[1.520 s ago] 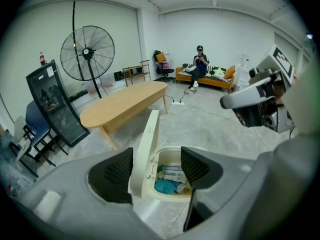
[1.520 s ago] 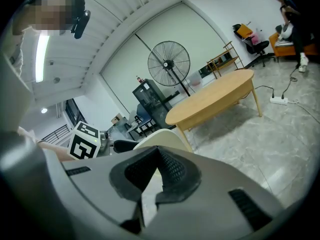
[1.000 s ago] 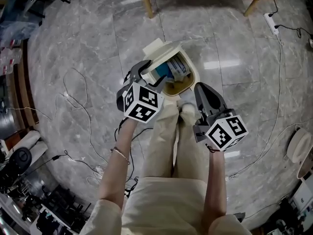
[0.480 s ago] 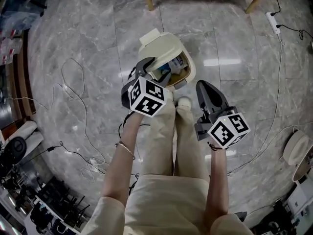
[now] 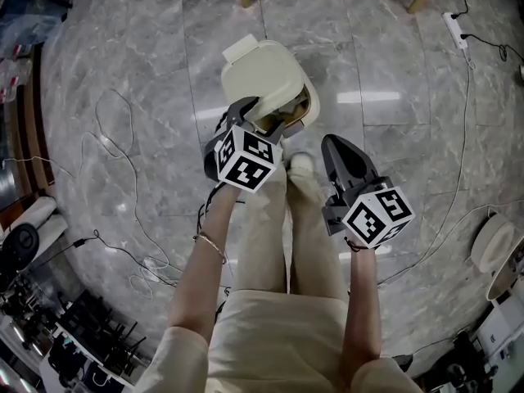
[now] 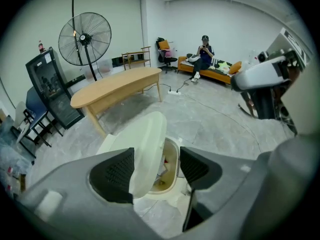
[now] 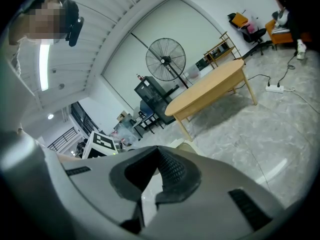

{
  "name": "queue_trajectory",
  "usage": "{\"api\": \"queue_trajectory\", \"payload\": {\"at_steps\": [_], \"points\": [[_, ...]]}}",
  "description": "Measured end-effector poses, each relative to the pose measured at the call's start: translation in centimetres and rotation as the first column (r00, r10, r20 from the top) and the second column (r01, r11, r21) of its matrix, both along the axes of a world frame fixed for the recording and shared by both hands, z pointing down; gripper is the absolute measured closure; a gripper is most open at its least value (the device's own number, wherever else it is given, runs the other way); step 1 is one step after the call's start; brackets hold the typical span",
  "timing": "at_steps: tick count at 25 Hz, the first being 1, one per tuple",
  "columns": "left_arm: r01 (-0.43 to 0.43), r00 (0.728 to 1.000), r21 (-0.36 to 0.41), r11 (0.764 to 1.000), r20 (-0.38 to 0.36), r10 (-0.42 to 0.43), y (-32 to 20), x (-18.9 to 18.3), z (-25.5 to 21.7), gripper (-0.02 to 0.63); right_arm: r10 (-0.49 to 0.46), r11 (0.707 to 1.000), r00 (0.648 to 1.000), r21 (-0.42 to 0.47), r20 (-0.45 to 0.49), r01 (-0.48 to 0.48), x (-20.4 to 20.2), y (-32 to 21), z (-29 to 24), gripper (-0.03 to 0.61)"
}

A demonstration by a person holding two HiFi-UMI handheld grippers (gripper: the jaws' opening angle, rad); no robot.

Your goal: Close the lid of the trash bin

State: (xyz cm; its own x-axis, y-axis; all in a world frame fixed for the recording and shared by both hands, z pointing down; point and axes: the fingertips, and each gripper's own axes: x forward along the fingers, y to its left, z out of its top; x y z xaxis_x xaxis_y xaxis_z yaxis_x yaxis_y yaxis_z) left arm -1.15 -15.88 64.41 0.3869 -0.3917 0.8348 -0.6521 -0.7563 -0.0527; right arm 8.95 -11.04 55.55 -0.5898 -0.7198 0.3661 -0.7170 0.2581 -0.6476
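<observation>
- Head view looks steeply down from above at the floor, with the trash bin close ahead.
- Left gripper view sits low, near the trash bin, facing the table and fan.
- Right gripper view tilts upward, sharing that table and fan.

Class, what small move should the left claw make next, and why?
Probably lower the left claw a little, pressing the lid down. The lid stands tilted between its open jaws, and the trash bin is only partly covered on its near side.
</observation>
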Motion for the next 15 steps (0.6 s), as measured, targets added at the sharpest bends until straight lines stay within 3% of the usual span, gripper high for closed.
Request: {"api": "queue_trajectory", "payload": {"at_steps": [15], "points": [[-0.007, 0.994, -0.107, 0.994, -0.106, -0.005, 2.9, 1.6, 4.0, 0.316, 0.005, 0.998, 1.0, -0.058, -0.012, -0.006, -1.0, 3.0, 3.2, 0.574]]}}
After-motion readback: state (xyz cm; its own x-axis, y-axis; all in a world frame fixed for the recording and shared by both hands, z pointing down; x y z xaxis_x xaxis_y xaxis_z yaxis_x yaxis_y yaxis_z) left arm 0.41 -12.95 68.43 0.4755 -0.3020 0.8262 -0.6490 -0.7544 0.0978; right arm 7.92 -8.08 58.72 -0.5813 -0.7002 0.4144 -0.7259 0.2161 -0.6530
